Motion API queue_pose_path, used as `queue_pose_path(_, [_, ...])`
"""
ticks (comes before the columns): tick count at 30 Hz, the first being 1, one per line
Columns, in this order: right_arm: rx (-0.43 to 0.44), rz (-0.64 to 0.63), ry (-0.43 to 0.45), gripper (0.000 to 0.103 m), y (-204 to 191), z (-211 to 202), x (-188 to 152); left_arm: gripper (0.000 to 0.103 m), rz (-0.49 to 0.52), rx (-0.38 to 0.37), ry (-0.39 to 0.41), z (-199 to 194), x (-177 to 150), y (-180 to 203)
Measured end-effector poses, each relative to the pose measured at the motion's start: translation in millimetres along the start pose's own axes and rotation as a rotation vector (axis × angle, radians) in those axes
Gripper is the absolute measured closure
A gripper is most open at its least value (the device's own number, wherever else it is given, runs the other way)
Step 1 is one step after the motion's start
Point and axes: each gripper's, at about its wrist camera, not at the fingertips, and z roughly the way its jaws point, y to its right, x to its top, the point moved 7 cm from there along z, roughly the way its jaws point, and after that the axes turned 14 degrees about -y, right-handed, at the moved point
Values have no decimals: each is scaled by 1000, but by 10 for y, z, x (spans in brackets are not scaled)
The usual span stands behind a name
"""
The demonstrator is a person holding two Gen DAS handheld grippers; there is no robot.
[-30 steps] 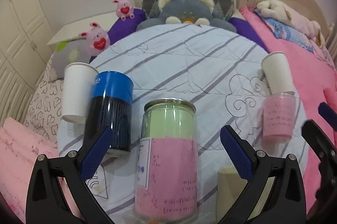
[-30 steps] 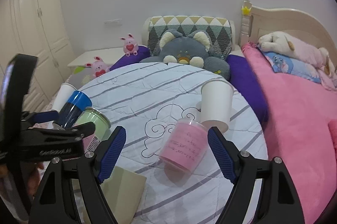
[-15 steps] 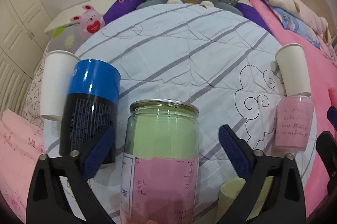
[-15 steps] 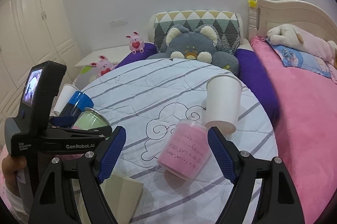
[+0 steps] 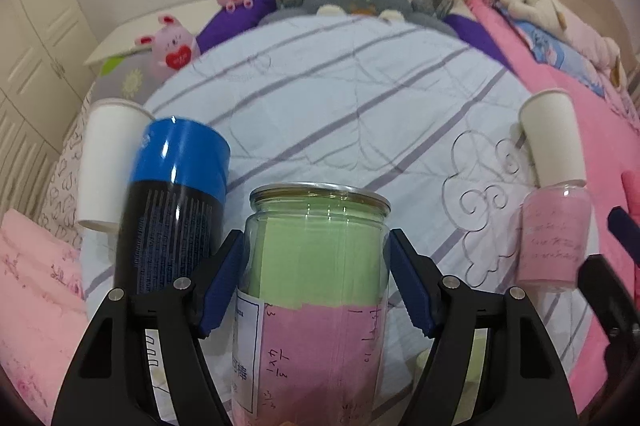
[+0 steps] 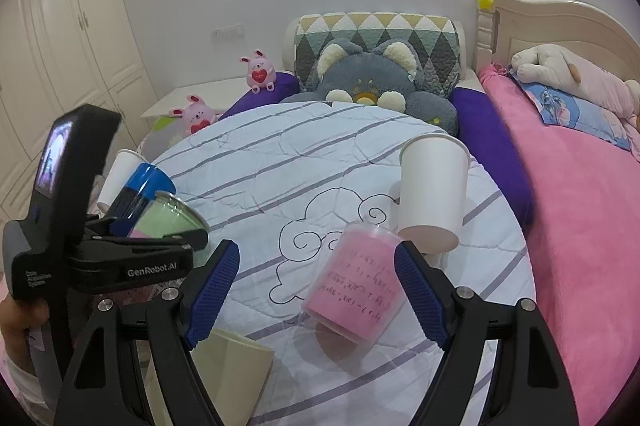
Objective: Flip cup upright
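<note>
A clear cup with green and pink paper inside (image 5: 316,290) stands upside down on the round quilted table (image 5: 360,114). My left gripper (image 5: 316,282) is shut on the green and pink cup, a blue pad on each side. In the right wrist view the left gripper (image 6: 120,258) is at the far left, holding that cup (image 6: 168,218). My right gripper (image 6: 316,290) is open and empty, just in front of a clear cup with pink paper (image 6: 356,290) that stands upside down. That pink cup (image 5: 554,234) is also at the right in the left wrist view.
A blue-topped black can (image 5: 176,202) and a white paper cup (image 5: 104,162) stand left of the held cup. Another inverted white paper cup (image 6: 434,194) stands behind the pink cup. A beige cup (image 6: 224,378) lies at the near edge. Plush toys (image 6: 372,74) and a pink bed (image 6: 580,206) surround the table.
My left gripper has moved forward and closed its pads on the green and pink cup. My right gripper stays open and has shifted slightly.
</note>
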Motion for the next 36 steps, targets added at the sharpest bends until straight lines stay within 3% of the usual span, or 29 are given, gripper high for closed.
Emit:
queue_pose_path(15, [-8, -16, 36, 22, -105, -166, -44, 31, 9, -50, 284, -617, -56, -12])
queue_pose_path(30, [-14, -39, 67, 22, -234, -328, -188, 31, 17, -59, 367, -792, -432, -102])
queue_pose_path(32, [-14, -41, 68, 22, -246, -338, -211, 26, 19, -59, 371, -809, -461, -110])
queue_pose_path(34, [-17, -41, 71, 22, -257, -352, -230, 6, 15, -42, 380, -832, -491, -127])
queue_pose_path(36, [-16, -41, 72, 22, -271, -357, -236, 2, 20, -43, 396, -878, -527, -135])
